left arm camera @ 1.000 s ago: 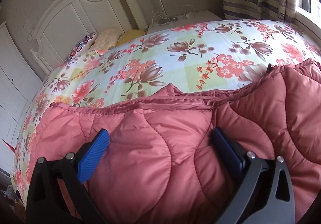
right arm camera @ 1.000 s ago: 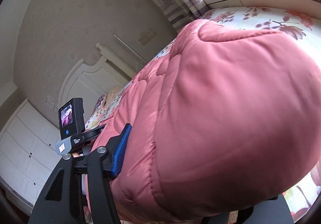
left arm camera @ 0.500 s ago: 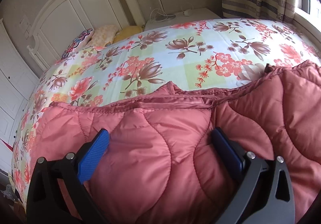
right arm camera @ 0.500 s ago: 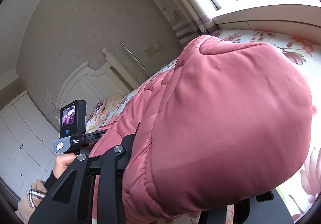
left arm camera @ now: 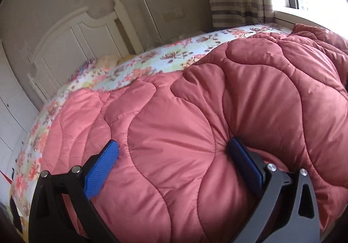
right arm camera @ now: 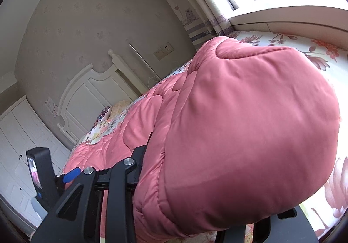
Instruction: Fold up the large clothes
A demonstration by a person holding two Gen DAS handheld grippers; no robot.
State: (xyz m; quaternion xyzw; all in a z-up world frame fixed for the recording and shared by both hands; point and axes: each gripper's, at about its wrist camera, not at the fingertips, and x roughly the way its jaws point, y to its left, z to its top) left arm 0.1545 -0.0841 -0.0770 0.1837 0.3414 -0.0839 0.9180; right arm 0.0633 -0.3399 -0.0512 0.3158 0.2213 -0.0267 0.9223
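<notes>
- Left wrist view: your left gripper (left arm camera: 174, 156) is clamped on a thick bulge of the pink quilted coat (left arm camera: 217, 95), one blue pad (left arm camera: 101, 169) dug into each side. The coat lies on the floral bedsheet (left arm camera: 152, 62), running from near left to far right.
- Right wrist view: your right gripper (right arm camera: 208, 195) is clamped on a puffed fold of the coat, which hides its pads.

A puffy pink quilted coat (left arm camera: 195, 112) lies bunched across the foot of a floral-sheeted bed (left arm camera: 152, 62), one padded fold (right arm camera: 250, 123) raised near the window-side edge.
</notes>
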